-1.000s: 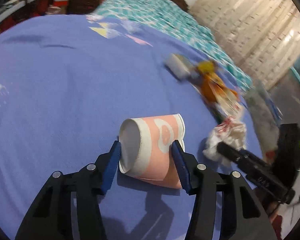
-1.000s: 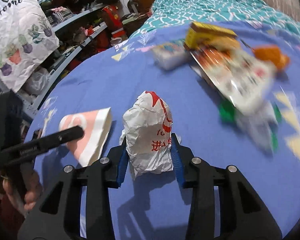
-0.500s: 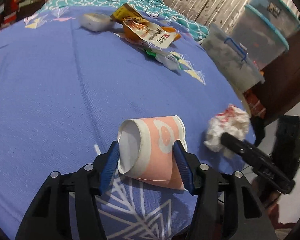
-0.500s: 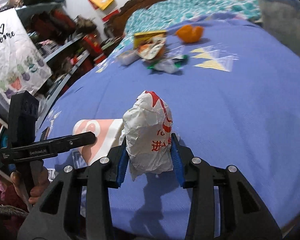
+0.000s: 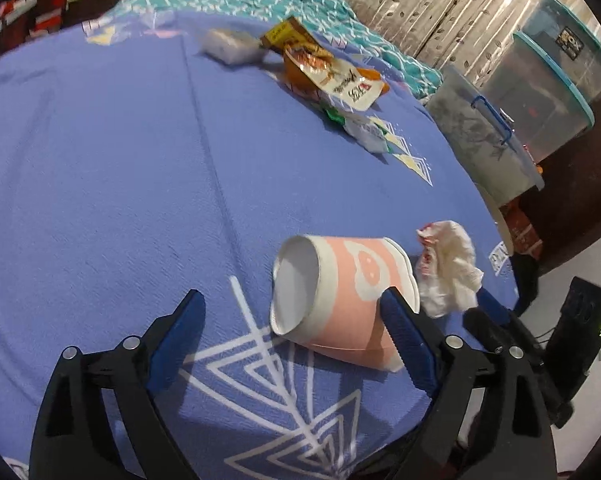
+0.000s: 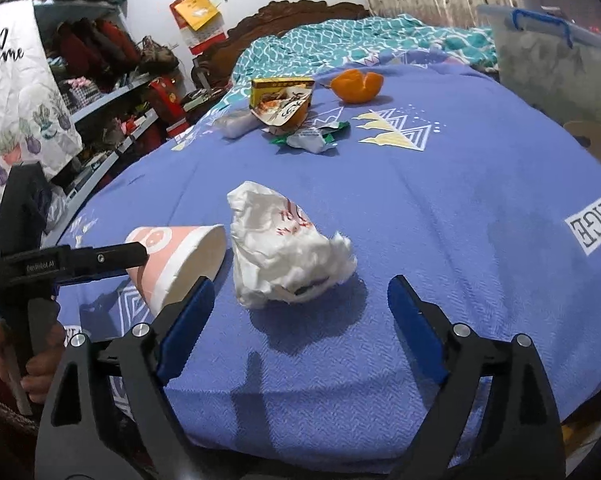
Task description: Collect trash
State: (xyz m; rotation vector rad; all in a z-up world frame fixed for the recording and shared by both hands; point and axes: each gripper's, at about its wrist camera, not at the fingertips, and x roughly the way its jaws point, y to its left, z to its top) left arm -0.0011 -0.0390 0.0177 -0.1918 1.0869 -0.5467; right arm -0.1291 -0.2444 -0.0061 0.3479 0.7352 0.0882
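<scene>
A pink and white paper cup [image 5: 340,292] lies on its side on the blue cloth near the front edge; it also shows in the right wrist view [image 6: 176,260]. A crumpled white wrapper with red print [image 6: 284,248] lies right beside it, seen too in the left wrist view [image 5: 448,268]. My left gripper [image 5: 296,328] is open, its right finger touching the cup. My right gripper [image 6: 300,312] is open just behind the wrapper. More trash sits far back: a snack packet [image 6: 284,104], a green and white wrapper [image 6: 312,138], an orange peel [image 6: 356,84].
The blue cloth [image 5: 140,160] covers a round table. Clear storage bins [image 5: 484,136] stand to the right. A teal bedspread [image 6: 340,44] lies behind. Cluttered shelves [image 6: 108,120] and a white "Home" bag [image 6: 16,92] are at the left.
Both grippers have opened. The cup and the wrapper, held before, now lie free on the cloth near the front edge, side by side.
</scene>
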